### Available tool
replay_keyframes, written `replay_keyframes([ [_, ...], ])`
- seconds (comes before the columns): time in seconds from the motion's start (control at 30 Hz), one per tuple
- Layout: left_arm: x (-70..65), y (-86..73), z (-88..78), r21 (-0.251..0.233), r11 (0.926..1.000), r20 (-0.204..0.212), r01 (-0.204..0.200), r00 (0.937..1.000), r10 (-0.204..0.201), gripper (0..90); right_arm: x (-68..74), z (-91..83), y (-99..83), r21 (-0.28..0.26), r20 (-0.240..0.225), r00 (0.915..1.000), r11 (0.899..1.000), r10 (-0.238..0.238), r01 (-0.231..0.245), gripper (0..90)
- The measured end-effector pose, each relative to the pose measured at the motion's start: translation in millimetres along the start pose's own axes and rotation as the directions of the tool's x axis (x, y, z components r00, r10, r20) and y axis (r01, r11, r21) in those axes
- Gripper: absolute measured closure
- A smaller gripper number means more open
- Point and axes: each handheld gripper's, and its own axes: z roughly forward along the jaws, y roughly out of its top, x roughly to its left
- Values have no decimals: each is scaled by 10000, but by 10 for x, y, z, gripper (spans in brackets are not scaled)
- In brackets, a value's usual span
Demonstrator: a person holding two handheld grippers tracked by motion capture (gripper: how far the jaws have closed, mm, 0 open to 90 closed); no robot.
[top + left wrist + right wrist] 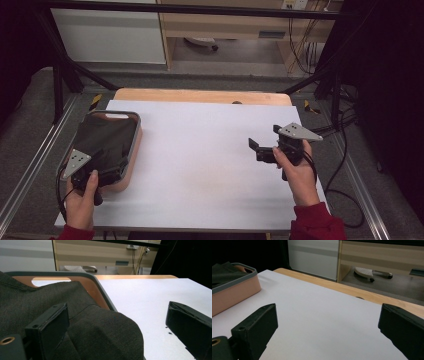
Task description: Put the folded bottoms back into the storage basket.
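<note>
A pink basket [131, 162] with a grey rim stands at the table's left side, and a dark grey cloth [107, 134] is folded inside it. My left gripper [111, 161] hovers over the basket's near end, open. In the left gripper view its jaws stand wide apart over the cloth [37, 297], which bulges over the basket rim [100, 285]. My right gripper [264, 138] is held open above the white sheet at the right, with nothing between its fingers. Its own view shows the basket [234, 292] far to the left and the cloth [222, 268] inside.
A white sheet [200, 160] covers most of the wooden table [200, 95]. Black frame struts [75, 70] slant down at both back corners. Cables [345, 150] trail on the floor at the right. A cabinet [225, 25] stands beyond the table.
</note>
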Motion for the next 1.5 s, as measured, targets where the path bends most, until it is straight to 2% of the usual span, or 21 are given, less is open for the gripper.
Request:
replay_keyframes([
  [0.4, -2, -3, 2, 20, 10000, 19, 8, 10000, -8, 49, -67, -136, -225, 29, 169, 9995, 9996, 269, -269, 54],
  [0.7, -4, -3, 2, 24, 10000, 26, -16, 10000, 16, 49, -87, -205, -436, 259, 172, 9983, 9981, 553, -558, 67],
  [0.93, -6, -2, 1, -5, 10000, 22, -2, 10000, 2, 49, -60, -233, -595, 405, 159, 9971, 9964, 743, -749, 65],
  [1.5, -9, -3, 3, 22, 10000, 67, -13, 10000, 13, 50, 62, -309, -818, 826, -48, 9978, 9944, 658, -652, 56],
])
